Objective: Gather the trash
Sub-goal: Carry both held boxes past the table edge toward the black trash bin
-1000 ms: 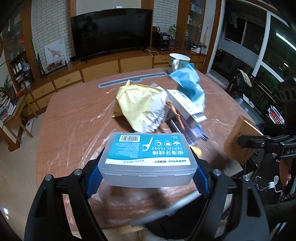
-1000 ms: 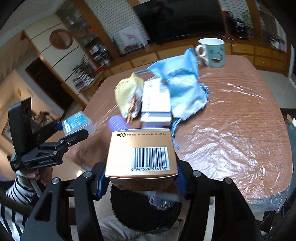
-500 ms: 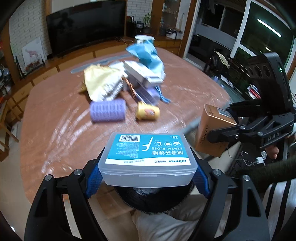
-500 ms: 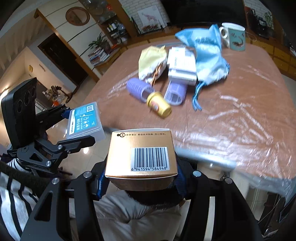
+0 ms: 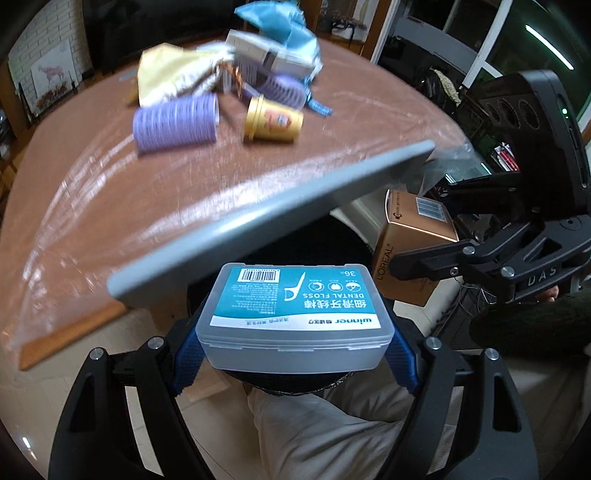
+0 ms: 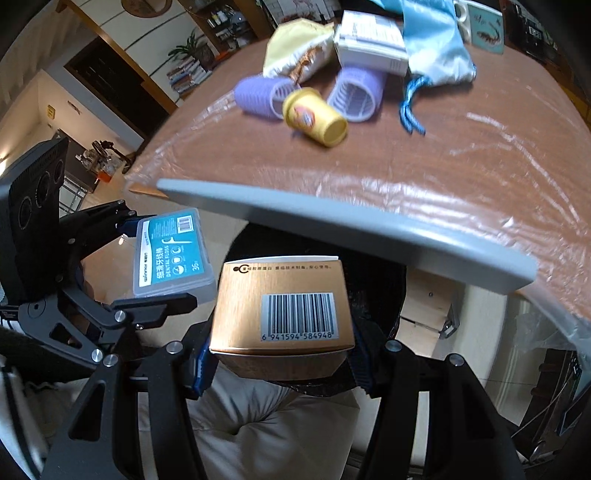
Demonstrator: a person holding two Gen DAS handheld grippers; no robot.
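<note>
My left gripper [image 5: 295,354] is shut on a clear plastic dental floss box [image 5: 295,314] with a teal label, its blue pads pressing both ends. My right gripper [image 6: 280,354] is shut on a gold carton [image 6: 284,314] with a barcode. Both hang in front of the table's near edge, over a round black bin [image 5: 295,247] whose grey lid [image 5: 258,218] stands tilted up. In the right wrist view the floss box [image 6: 171,254] is just left of the carton. In the left wrist view the carton [image 5: 413,240] is to the right.
On the brown table [image 6: 461,155] under clear plastic lie two purple hair rollers [image 6: 258,96] [image 6: 356,94], a yellow cup [image 6: 316,116] on its side, a yellow bag [image 6: 299,48], a white box [image 6: 369,40], a blue pouch [image 6: 432,40] and a mug [image 6: 480,22]. Pale fabric [image 5: 314,435] lies below the bin.
Both grippers have sunk and drawn back from above the table to in front of its near edge, each keeping its box. The black bin and its raised grey lid have come into view.
</note>
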